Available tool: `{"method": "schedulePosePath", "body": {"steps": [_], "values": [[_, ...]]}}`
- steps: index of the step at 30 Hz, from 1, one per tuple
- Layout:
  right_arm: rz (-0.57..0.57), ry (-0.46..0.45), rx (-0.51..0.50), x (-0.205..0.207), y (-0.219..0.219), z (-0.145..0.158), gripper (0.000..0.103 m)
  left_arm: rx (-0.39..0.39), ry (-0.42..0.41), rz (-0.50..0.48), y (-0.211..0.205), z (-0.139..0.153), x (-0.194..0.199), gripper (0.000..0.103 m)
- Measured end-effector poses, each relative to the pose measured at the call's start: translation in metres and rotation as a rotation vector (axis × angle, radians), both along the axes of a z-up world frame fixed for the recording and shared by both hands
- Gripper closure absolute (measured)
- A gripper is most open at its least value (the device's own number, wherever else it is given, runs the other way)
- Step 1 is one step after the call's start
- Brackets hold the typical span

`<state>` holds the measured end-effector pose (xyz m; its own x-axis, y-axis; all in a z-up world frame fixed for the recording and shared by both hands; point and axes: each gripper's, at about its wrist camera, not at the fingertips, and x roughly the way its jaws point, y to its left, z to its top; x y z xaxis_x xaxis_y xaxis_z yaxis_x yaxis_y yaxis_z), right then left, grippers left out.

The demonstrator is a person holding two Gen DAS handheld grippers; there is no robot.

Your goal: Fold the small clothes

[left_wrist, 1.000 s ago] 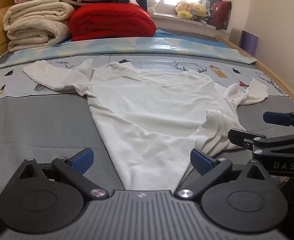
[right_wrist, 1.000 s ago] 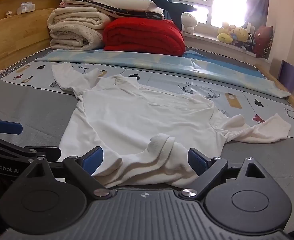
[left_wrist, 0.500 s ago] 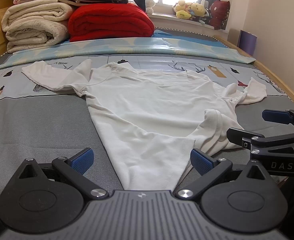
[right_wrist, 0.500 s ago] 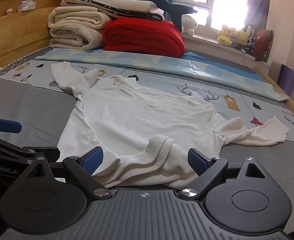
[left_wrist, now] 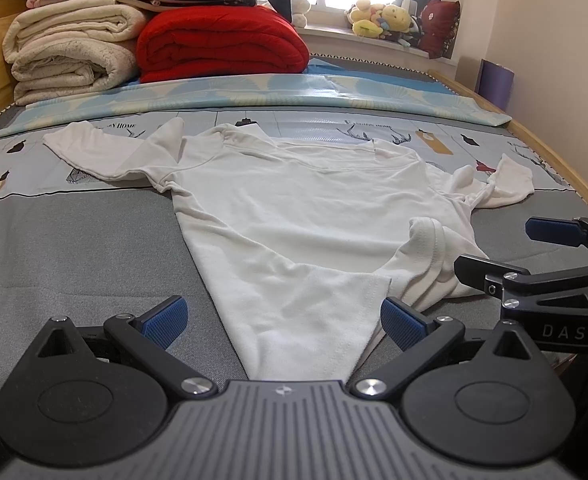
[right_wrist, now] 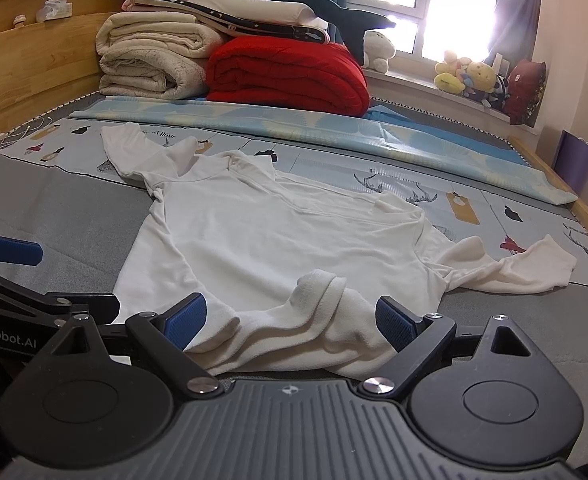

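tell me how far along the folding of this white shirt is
Barely begun. Done: the white shirt is laid out on the bed, sleeves out, though its near hem is bunched. In hand: nothing is gripped; the left hand-held gripper and right hand-held gripper are open at the hem. Left: every fold.

shirt (left_wrist: 294,216): 1; grippers: 2; red quilt (left_wrist: 222,46): 1

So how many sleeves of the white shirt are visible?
2. One sleeve lies spread at far left of the white shirt; the other sleeve lies bunched at far right.
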<state>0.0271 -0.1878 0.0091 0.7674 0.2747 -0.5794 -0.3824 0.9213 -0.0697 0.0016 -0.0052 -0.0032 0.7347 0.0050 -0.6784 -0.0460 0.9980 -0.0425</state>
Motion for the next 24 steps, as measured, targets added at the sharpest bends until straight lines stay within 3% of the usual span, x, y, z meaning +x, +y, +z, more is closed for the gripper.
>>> {"method": "schedulePosePath", "body": {"steps": [13,16,19,21,22,24], "values": [[-0.014,0.001,0.014,-0.001,-0.002,0.001,0.011,0.001,-0.005,0.007,0.001,-0.001,-0.003,0.000],[-0.043,0.011,0.016,0.002,-0.002,0.001,0.020,0.021,-0.014,0.025,0.005,-0.003,-0.005,0.000],[-0.081,0.021,0.032,0.006,-0.010,0.003,0.037,0.040,-0.015,0.053,0.011,-0.007,-0.002,0.002],[-0.107,0.038,0.005,0.010,-0.014,0.003,0.052,0.034,-0.013,0.071,0.017,-0.007,0.001,0.011],[-0.118,0.046,0.016,0.014,-0.018,0.003,0.053,0.051,-0.031,0.080,0.021,-0.004,0.002,0.015],[-0.151,0.074,0.015,0.024,-0.029,0.007,0.053,0.028,-0.026,0.080,0.035,0.005,0.007,0.038]]}}
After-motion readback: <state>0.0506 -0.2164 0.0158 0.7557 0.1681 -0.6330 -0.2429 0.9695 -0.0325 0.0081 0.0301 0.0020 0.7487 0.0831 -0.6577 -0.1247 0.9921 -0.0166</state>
